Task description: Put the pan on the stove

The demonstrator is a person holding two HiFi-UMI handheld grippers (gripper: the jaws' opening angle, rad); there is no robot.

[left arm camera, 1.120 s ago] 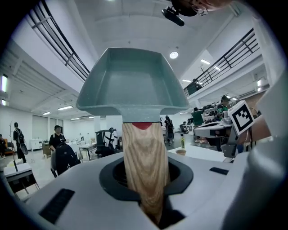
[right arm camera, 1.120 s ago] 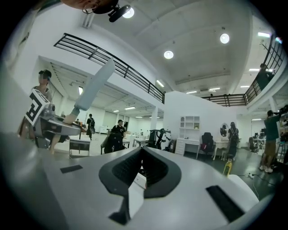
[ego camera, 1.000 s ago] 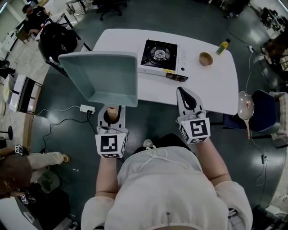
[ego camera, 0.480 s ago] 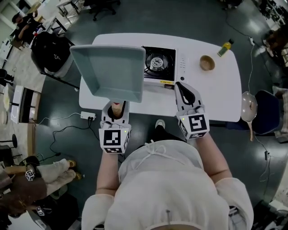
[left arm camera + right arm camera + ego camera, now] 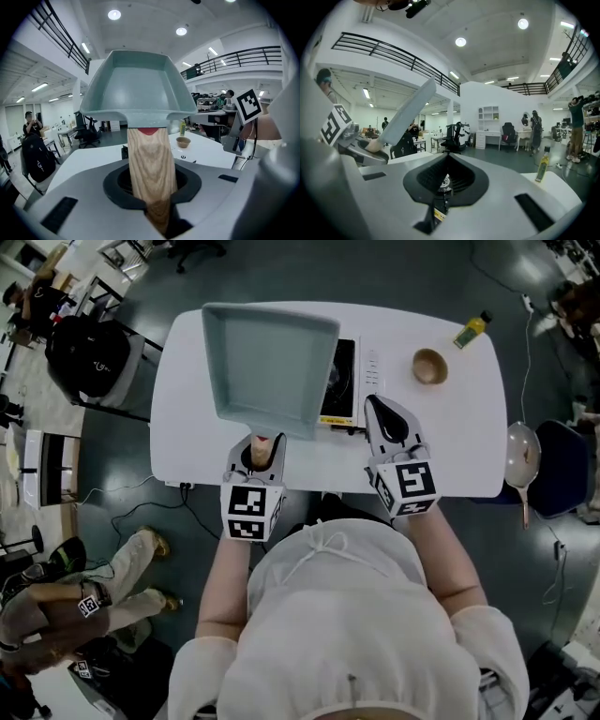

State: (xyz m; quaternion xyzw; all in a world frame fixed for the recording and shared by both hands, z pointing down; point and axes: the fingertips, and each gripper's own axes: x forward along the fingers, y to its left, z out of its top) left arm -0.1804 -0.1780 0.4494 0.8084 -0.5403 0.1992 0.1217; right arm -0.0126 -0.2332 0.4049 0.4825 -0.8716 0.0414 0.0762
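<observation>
A square grey-green pan [image 5: 272, 362] with a wooden handle [image 5: 263, 442] hangs tilted over the white table [image 5: 450, 446], and it hides the left part of the portable gas stove [image 5: 352, 381]. My left gripper [image 5: 262, 450] is shut on the handle [image 5: 150, 164], and the pan [image 5: 140, 89] fills the left gripper view above it. My right gripper [image 5: 378, 407] is shut and empty, with its tip at the stove's near edge. In the right gripper view the stove's burner [image 5: 445, 180] shows past the right gripper [image 5: 446, 159], and the pan [image 5: 410, 112] appears edge-on at the left.
A wooden bowl [image 5: 430, 366] and a small yellow-green bottle [image 5: 472, 329] stand at the table's far right. A chair with a pale round object [image 5: 520, 460] sits off the right edge. A black chair [image 5: 89, 352] stands at the left. A person [image 5: 56, 615] is at the lower left.
Both grippers have moved forward over the table. The pan has travelled right and down with the left gripper, from beside the table to over the stove's left part.
</observation>
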